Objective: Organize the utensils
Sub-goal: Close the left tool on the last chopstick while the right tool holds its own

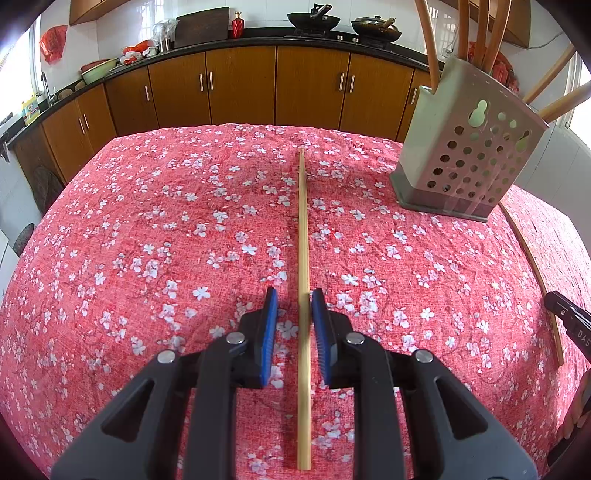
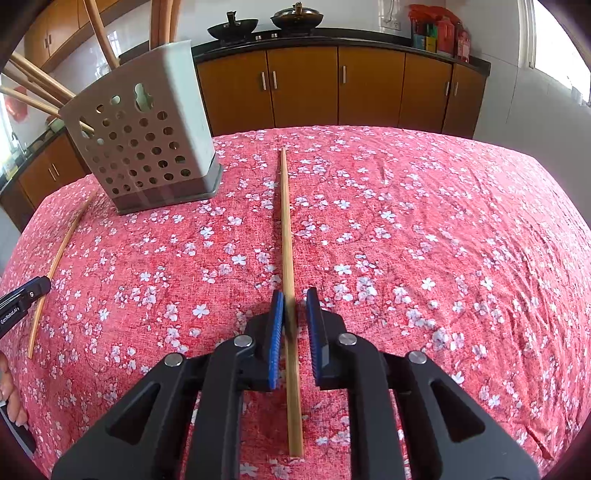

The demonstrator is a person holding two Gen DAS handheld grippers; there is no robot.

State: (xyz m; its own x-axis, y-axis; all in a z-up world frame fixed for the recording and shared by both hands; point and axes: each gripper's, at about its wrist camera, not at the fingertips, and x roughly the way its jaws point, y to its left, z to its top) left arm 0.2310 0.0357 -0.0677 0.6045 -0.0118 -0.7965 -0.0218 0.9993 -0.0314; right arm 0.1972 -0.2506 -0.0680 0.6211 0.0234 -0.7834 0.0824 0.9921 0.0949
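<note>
A pale wooden chopstick [image 1: 303, 229] lies on the red flowered tablecloth [image 1: 147, 240], running lengthwise between the blue pads of my left gripper [image 1: 294, 295]. It sits close to the right pad, a gap shows on its left, and the gripper is open. A second chopstick [image 2: 286, 221] lies between the pads of my right gripper [image 2: 294, 293]. It is near the left pad, with a gap on its right, and this gripper is open too. The perforated grey utensil holder [image 1: 469, 147] [image 2: 147, 147] stands between the two grippers, with several wooden sticks in it.
Each wrist view catches the other gripper at its edge: right gripper [image 1: 569, 321], left gripper [image 2: 22, 295]. A hand [image 2: 11, 391] shows at the lower left. Brown kitchen cabinets [image 1: 240, 85] with woks [image 1: 314, 20] on the counter lie beyond the table's far edge.
</note>
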